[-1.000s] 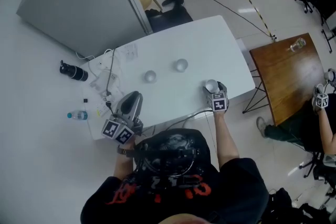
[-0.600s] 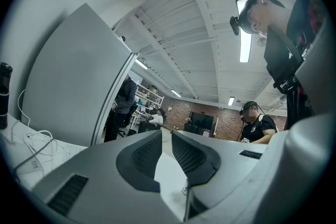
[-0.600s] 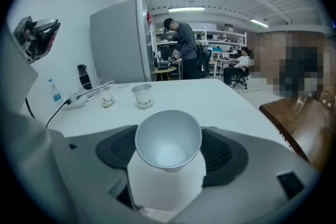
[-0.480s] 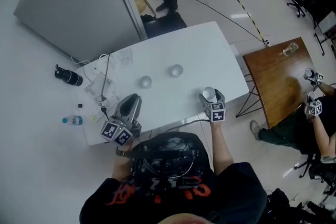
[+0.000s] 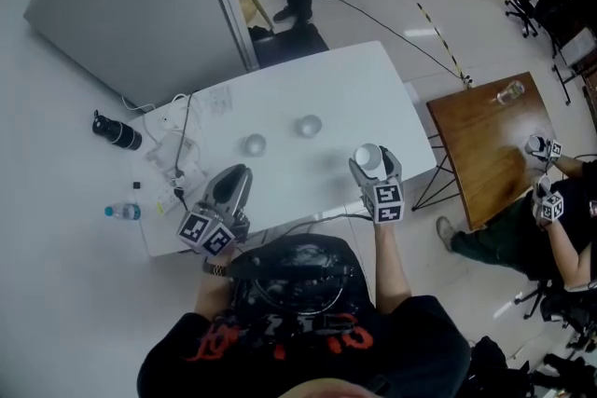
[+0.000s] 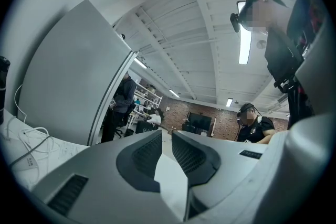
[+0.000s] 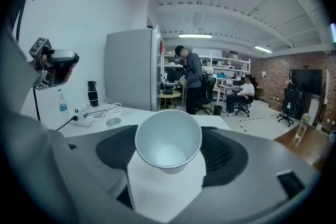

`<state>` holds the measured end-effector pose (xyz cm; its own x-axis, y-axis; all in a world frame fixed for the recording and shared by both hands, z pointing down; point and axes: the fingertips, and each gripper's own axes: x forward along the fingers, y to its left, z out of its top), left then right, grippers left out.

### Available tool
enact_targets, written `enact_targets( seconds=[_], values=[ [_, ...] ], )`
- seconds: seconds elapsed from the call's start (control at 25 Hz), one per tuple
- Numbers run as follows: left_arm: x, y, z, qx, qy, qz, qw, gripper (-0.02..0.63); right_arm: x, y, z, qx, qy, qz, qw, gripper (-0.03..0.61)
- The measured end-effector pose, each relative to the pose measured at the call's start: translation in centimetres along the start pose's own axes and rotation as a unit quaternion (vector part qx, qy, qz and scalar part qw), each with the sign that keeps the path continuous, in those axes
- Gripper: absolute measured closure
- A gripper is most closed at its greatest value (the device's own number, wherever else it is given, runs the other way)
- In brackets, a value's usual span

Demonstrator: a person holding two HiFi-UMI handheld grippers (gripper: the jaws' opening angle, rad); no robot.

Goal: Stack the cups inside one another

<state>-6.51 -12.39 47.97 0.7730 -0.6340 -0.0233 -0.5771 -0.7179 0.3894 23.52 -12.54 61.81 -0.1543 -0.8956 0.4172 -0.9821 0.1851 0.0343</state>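
Over the near right edge of the counter point(image 5: 354, 89), our right tool point(image 5: 373, 169) pinches a white cup point(image 7: 168, 140) by its sides, mouth up. If we squeeze harder the thin wall may buckle; if we loosen, it could drop past the edge. A tilted approach might topple the middle cup point(image 5: 309, 126) or the left cup point(image 5: 255, 144), both farther left. Our left tool point(image 6: 166, 150) waits near left, pressed together, empty.
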Motion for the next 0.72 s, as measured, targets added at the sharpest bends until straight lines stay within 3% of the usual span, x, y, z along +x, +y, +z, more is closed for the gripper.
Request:
enact_targets(
  seconds=[0.16, 0.4, 0.72],
  values=[
    [-0.4, 0.1, -0.4, 0.009, 0.004, 0.008, 0.9999, 0.552, -0.3, 1.0, 3.9, 0.003, -0.039, 0.022, 0.999, 0.196],
    [-1.2, 0.0, -0.4, 0.030, 0.007, 0.015, 0.9994, 0.552, 1.2, 3.2, 6.6, 0.032, -0.069, 0.078, 0.994, 0.196],
    [-3.1, 0.4, -0.4, 0.048, 0.008, 0.044, 0.9978, 0.552, 5.9, 6.6, 7.5, -0.009, -0.061, 0.129, 0.990, 0.196]
  ],
)
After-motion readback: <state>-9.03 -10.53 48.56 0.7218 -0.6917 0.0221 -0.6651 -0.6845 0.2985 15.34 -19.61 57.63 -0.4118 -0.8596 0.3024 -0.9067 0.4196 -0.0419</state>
